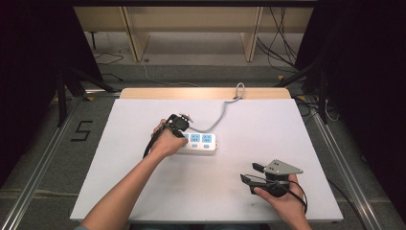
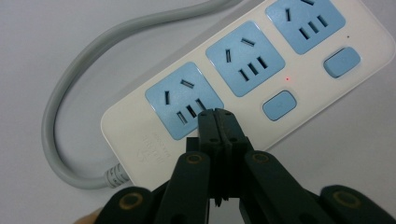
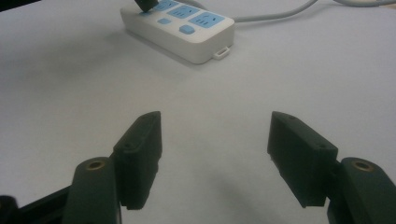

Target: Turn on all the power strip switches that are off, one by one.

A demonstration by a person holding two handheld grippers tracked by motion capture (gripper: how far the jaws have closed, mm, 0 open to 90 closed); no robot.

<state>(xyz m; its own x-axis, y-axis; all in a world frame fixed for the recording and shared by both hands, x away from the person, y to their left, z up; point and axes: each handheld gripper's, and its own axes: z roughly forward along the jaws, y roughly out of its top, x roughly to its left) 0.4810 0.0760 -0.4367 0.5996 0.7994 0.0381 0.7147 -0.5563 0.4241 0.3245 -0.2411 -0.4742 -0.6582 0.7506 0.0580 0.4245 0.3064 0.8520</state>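
Your right gripper point(image 1: 249, 173) is sitting nearest you, low on the table's right side, jaws spread wide with nothing between them. In the right gripper view its two black fingers point(image 3: 140, 154) are standing well apart over bare white table point(image 3: 210, 102), aimed toward the power strip point(image 3: 182, 32) well ahead.

Your left gripper point(image 1: 181, 128) is working farther in, near the table's middle. You're holding it clenched: in the left gripper view the fingertips point(image 2: 217, 122) are pressed together with nothing clamped between them. The closed tip is sitting at the edge of the first blue socket point(image 2: 183, 100), the one nearest the cord end of the strip; whether it's actually touching the face, I can't tell.

Power strip point(image 1: 198, 142) is lying flat on the white table point(image 1: 143, 191), just right of your left hand point(image 1: 165, 141). It's white with three blue sockets in a row and blue switch buttons point(image 2: 279, 105) alongside. A small red light point(image 2: 287, 79) is glowing beside the middle socket.

Grey cable point(image 1: 221, 115) is running from the strip's end away toward the far table edge, looping over it there.
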